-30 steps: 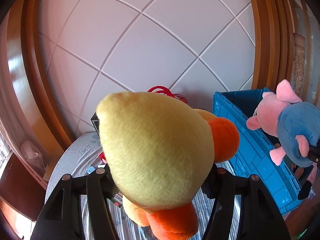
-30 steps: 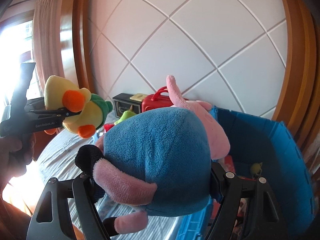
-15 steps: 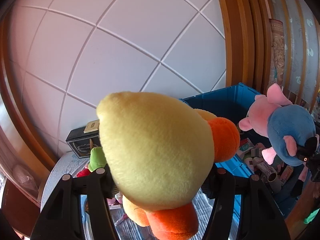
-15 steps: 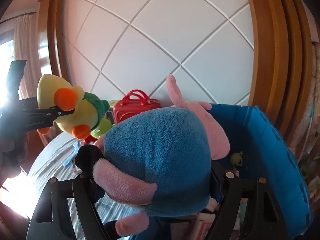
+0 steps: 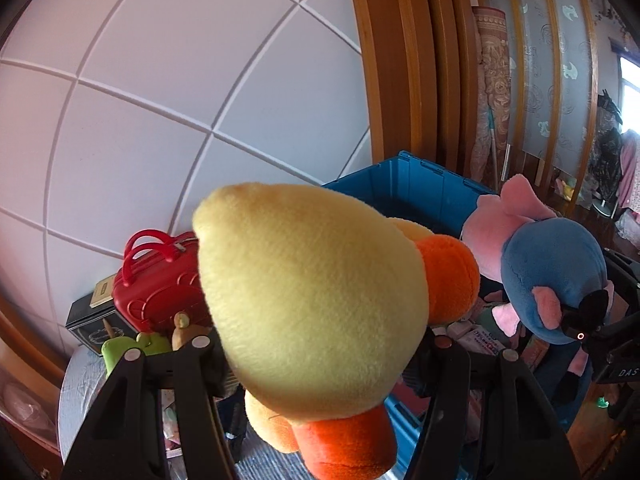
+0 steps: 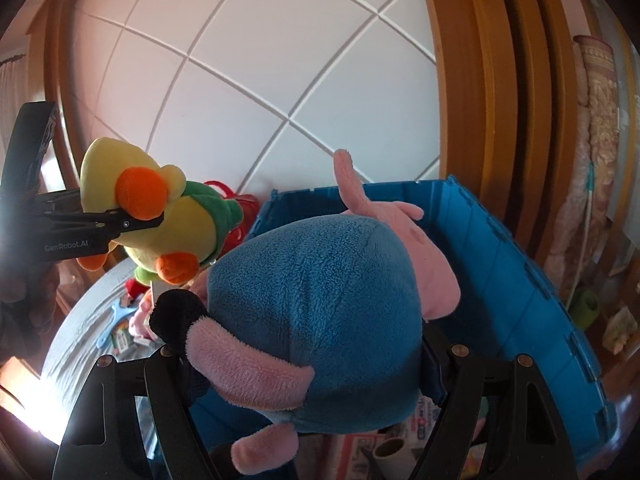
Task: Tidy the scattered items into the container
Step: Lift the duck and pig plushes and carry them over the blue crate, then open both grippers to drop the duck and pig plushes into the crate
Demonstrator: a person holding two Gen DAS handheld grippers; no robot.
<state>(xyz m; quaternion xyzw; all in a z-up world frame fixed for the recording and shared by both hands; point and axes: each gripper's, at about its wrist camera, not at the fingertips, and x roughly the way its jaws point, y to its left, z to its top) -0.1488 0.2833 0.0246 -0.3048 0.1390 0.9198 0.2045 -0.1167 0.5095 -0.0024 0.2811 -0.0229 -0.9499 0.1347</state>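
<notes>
**Both plush toys carried closer to the blue crate**

Swung rightward since the earlier frames: blue crate (image 5: 412,184) now sits behind the yellow duck plush (image 5: 312,300) in the left wrist view, where a second ago only wall and table edge showed; red toy suitcase (image 5: 156,276) back in sight at left. Drawn nearer over the crate too in the right wrist view, with box contents now showing beneath the pig plush (image 6: 320,320).

Left gripper (image 5: 320,356) clenched on the duck, fingers pressing its body from both sides, toy held aloft beside the crate's near wall, not yet above the opening. Right gripper (image 6: 304,360) likewise clamped around the blue-bodied pig, which hangs over the crate interior, pink head pointing toward the far wall.

Step in hand, by the look of it: transport of two toys, nearly done for the right, a little short for the left. Next move probably calls for lowering the pig inside and opening the jaws, then bringing the duck across the rim before release. Still scattered on the table (image 6: 76,344): small items near the suitcase, among them a green toy (image 5: 132,350) and a dark box (image 5: 92,328).
</notes>
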